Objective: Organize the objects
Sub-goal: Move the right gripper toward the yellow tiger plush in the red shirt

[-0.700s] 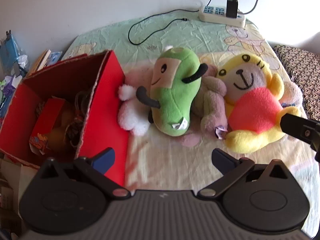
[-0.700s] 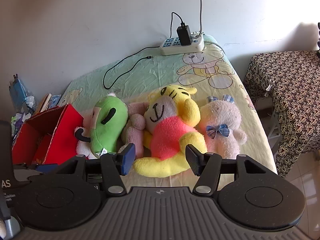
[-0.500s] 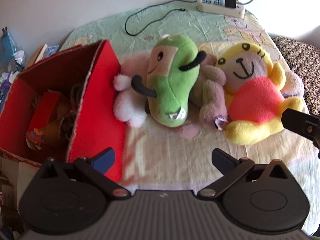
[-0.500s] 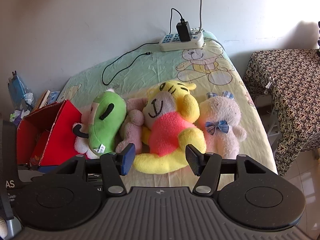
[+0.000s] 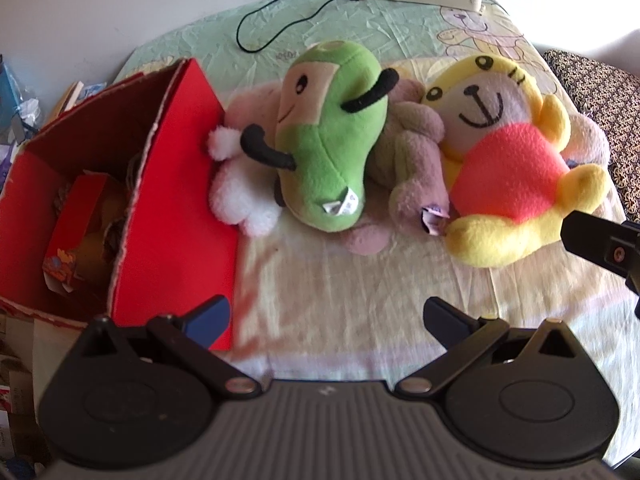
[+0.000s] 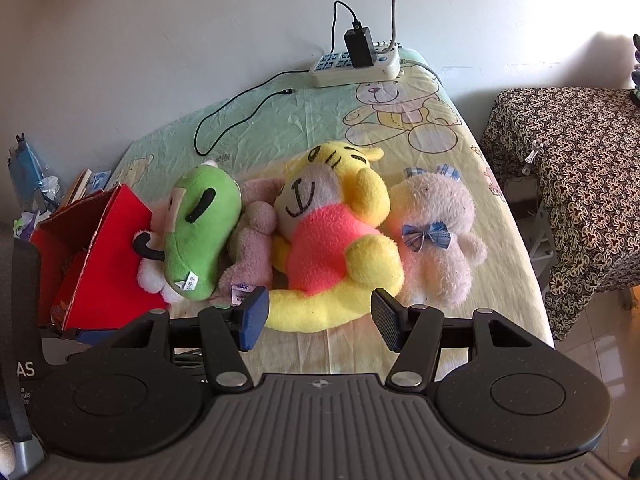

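Red cardboard box (image 5: 176, 216) at 9 o'clock on the bed (image 5: 360, 288). Green plush (image 5: 332, 136), mauve plush (image 5: 416, 160), yellow tiger plush (image 6: 336, 240), pink bear (image 6: 436, 236) in a row. Left gripper (image 5: 326, 316) jaws wide open, empty; right gripper (image 6: 316, 316) jaws open over the tiger's foot, not pinching.

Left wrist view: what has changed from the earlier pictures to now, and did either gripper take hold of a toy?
The left gripper has advanced toward the green plush and red box, which now fill more of its view. The right gripper has eased slightly closer to the yellow plush. Neither gripped anything; both remain open and empty. The toys, box and power strip lie as before.
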Tool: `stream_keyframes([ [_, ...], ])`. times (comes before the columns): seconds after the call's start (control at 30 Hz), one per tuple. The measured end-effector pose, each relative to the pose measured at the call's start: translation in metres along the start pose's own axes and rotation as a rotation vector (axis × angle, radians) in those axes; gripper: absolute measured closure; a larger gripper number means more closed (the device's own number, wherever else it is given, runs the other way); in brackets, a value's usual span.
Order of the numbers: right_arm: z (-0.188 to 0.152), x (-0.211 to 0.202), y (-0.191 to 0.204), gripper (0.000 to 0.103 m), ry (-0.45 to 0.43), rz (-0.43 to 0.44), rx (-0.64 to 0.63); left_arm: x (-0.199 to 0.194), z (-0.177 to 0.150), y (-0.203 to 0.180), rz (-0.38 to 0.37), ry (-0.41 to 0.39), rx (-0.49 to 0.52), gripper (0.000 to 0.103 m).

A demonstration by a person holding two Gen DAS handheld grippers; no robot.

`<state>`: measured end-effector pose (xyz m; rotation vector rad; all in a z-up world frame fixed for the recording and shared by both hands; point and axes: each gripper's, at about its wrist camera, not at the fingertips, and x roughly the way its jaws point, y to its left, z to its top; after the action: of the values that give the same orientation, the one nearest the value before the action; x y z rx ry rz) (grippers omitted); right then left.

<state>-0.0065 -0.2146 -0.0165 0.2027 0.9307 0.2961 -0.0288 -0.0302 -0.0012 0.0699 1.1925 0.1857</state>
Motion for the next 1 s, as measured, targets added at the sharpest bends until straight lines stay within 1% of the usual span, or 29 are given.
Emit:
stream_keyframes([
  [0.4, 0.000, 0.001, -0.002, 0.044, 0.012, 0.013, 0.002, 0.002, 0.005, -0.008, 0.014, 0.011, 0.001, 0.000],
  [0.87, 0.000, -0.005, -0.008, 0.044, 0.008, 0.028, 0.018, -0.004, 0.008, -0.019, 0.023, -0.004, 0.015, 0.000],
  [1.0, -0.001, -0.007, -0.010, 0.044, 0.004, 0.052, 0.020, -0.007, 0.007, -0.023, 0.007, -0.016, 0.019, 0.000],
])
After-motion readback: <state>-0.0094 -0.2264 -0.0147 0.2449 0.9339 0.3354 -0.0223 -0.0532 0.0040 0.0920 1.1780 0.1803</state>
